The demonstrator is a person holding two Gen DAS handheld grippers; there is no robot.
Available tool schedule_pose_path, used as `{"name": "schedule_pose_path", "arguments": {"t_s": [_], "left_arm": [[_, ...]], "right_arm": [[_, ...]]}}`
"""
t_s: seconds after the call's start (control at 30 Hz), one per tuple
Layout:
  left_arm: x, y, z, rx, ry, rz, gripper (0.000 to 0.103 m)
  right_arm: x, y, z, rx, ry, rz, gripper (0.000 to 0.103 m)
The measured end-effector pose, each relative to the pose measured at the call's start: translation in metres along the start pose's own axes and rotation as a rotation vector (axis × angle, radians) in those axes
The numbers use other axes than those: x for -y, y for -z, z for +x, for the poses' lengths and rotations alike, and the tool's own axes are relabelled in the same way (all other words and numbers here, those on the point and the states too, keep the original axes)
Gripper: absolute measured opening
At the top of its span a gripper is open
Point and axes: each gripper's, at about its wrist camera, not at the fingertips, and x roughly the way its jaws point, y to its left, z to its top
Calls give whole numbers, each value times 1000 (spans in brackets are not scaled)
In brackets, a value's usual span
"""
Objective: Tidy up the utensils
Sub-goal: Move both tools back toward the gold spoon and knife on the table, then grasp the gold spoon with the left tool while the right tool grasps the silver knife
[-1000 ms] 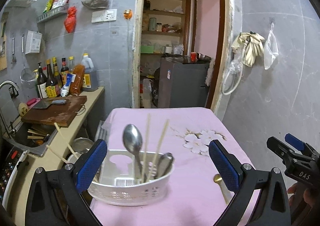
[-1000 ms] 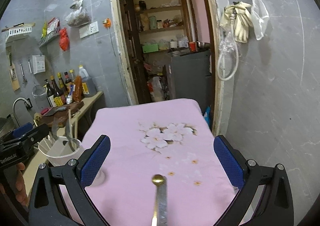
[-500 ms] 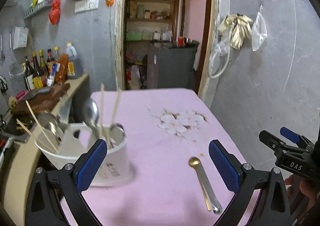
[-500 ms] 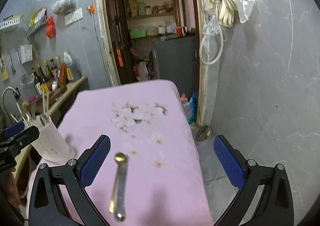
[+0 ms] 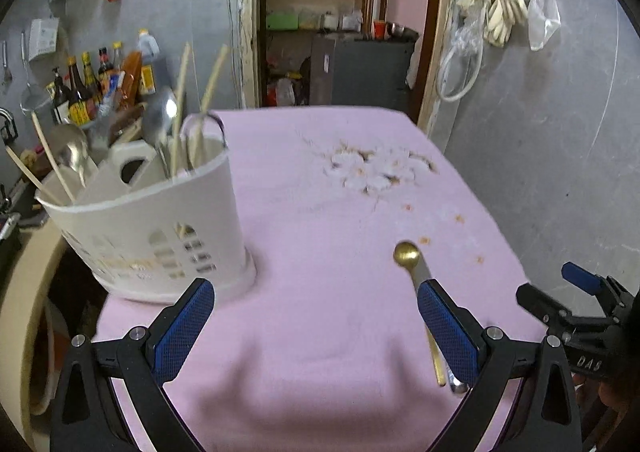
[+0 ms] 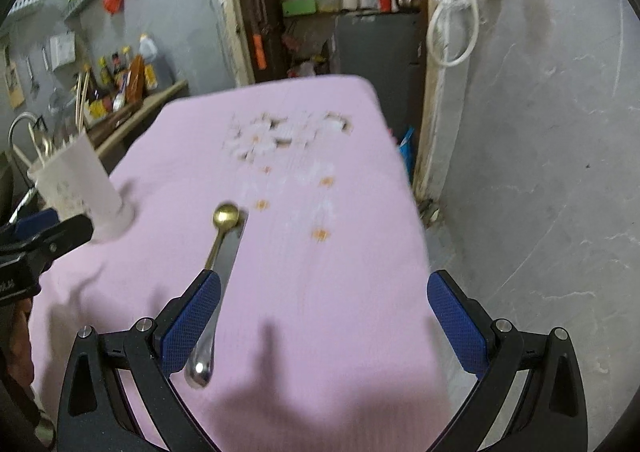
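The lower handles of the gold spoon [image 6: 225, 216] and the silver utensil [image 6: 208, 344] lying beside it on the pink table [image 6: 340, 292] are hidden behind the left pad of the wide-open, empty right hand-held gripper [image 6: 326, 326], while the white utensil basket [image 5: 160, 219], blurred, is seen ahead-left of the equally open, empty left hand-held gripper [image 5: 316, 326].

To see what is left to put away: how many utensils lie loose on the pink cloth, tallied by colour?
gold-coloured metal spoon with a round bowl: 1
silver-coloured flat metal utensil lying alongside it: 1
Total: 2
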Motion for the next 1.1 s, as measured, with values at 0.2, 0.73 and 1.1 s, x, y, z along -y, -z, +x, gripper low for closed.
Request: {"name": "schedule_pose_path", "arguments": {"t_s": [0.2,0.73,1.1], "left_arm": [[3,6,28,-55,33,24,102],[-16,12,63,-147,86,-14,98],[-27,11,71,-171,113,-76,97]], "right_arm": [[-12,14,15,-35,-20,-57,101],[-43,13,33,-109,-35,-192,101],[-52,9,34,-130,35,-226,101]]}}
